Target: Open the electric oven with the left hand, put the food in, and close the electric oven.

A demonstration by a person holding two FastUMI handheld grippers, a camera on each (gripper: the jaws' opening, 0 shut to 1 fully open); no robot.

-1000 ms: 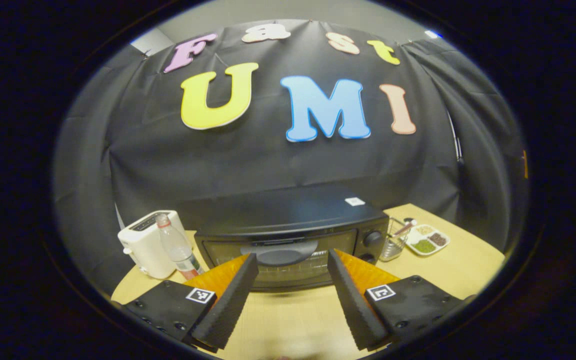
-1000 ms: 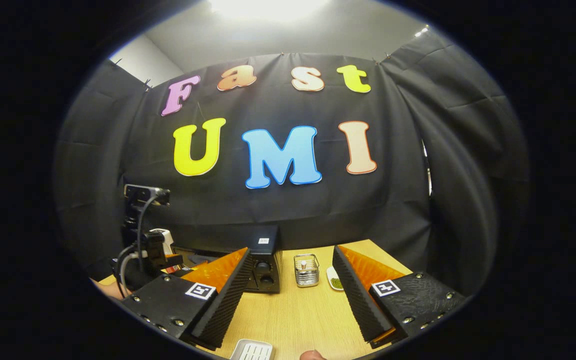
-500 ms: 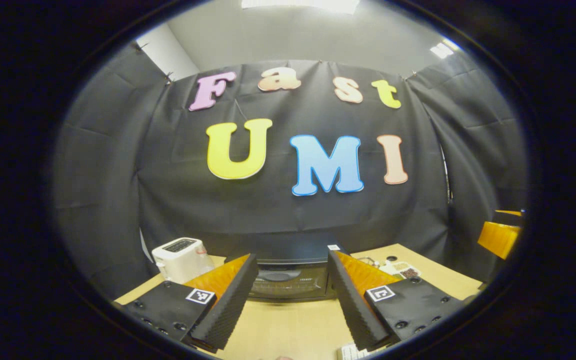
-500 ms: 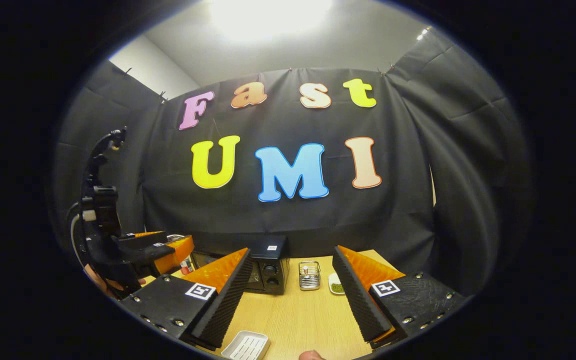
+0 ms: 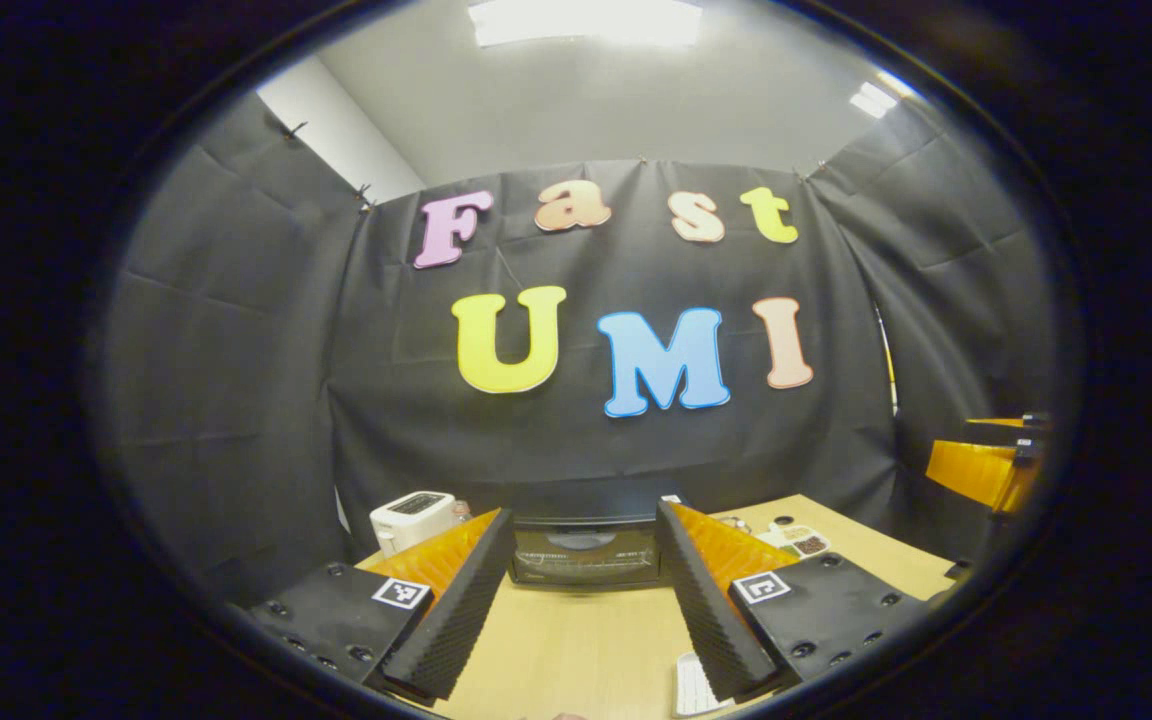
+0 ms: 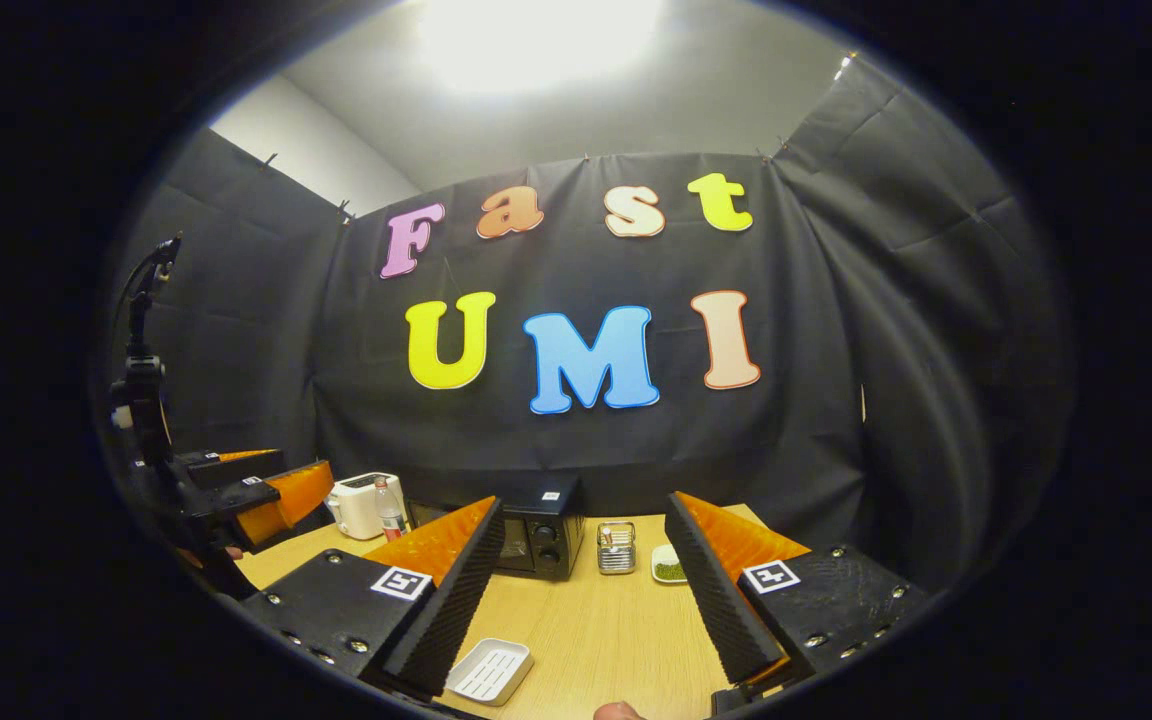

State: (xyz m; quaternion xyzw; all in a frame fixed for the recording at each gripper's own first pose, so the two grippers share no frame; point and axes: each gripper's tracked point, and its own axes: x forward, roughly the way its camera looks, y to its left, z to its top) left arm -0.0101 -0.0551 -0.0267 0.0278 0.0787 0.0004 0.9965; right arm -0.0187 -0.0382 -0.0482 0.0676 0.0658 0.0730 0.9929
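Pale wooden table (image 6: 596, 640) runs away from both grippers toward a black cloth wall under a bright ceiling light. Nearest in the right gripper view, the right gripper (image 6: 576, 600) hangs over the near edge with its jaws wide and nothing between them; a small white ribbed tray (image 6: 489, 670) lies on the table just beside its left finger. In the left gripper view, the left gripper (image 5: 584, 605) is likewise spread wide and empty above bare wood, with a white ribbed edge, probably the same tray, peeking out by its right finger. Farther off, the left gripper (image 6: 266, 492) also appears at the left rim of the right gripper view, raised above the table. At the far side of the table stands the black oven (image 5: 584, 552), its door shut, squarely between the left gripper's fingers. A white toaster (image 5: 412, 518) sits to its left, with a bottle (image 6: 391, 508) close by. To the oven's right stand a wire basket (image 6: 616, 547) and a divided dish (image 5: 802, 541) of food.
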